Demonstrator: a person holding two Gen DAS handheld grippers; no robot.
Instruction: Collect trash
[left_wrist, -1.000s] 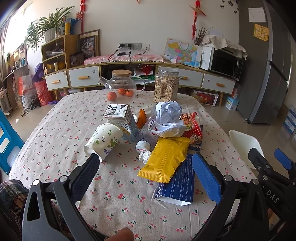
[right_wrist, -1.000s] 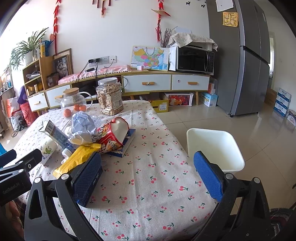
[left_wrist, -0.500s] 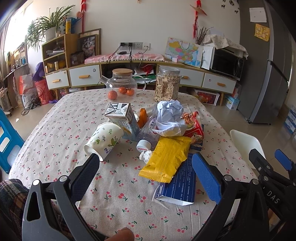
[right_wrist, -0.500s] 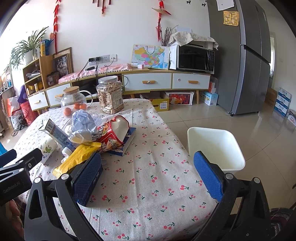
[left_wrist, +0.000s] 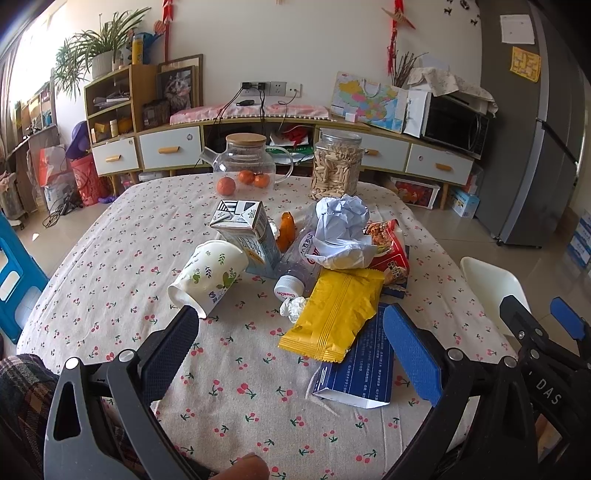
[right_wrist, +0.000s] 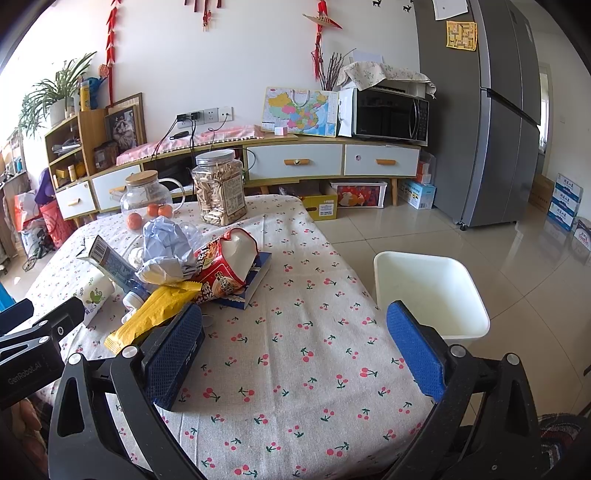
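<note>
Two grippers hover over the near edge of the cherry-print tablecloth table (left_wrist: 110, 266), and both are spread wide with nothing between the pads: our left gripper (left_wrist: 291, 345) faces the litter heap, our right gripper (right_wrist: 295, 341) faces the bare cloth toward the right edge. Nothing is collected yet, so we judge the step in hand to be the first pick. The flat yellow foil snack wrapper (left_wrist: 334, 314) lies nearest us, resting partly on the dark blue printed carton (left_wrist: 360, 363), and it is thin and slippery; we do best to come in low, close on its near crimped end, and lift slowly so it does not drag the small crumpled white tissue (left_wrist: 291, 306) beside it. The tipped white paper cup with leaf print (left_wrist: 207, 275) would crush easily, so we grip that lightly across its wall. The left view shows the whole heap head-on: the grey milk carton (left_wrist: 247, 230), the capped clear plastic bottle (left_wrist: 299, 262) and the crumpled pale-blue paper ball (left_wrist: 343, 218) piled at the table's middle. The right view alone shows the open mouth of the red snack bag (right_wrist: 225, 266) and the full white plastic bin (right_wrist: 430, 295), standing on the floor just off the table's right edge, seemingly empty.
</note>
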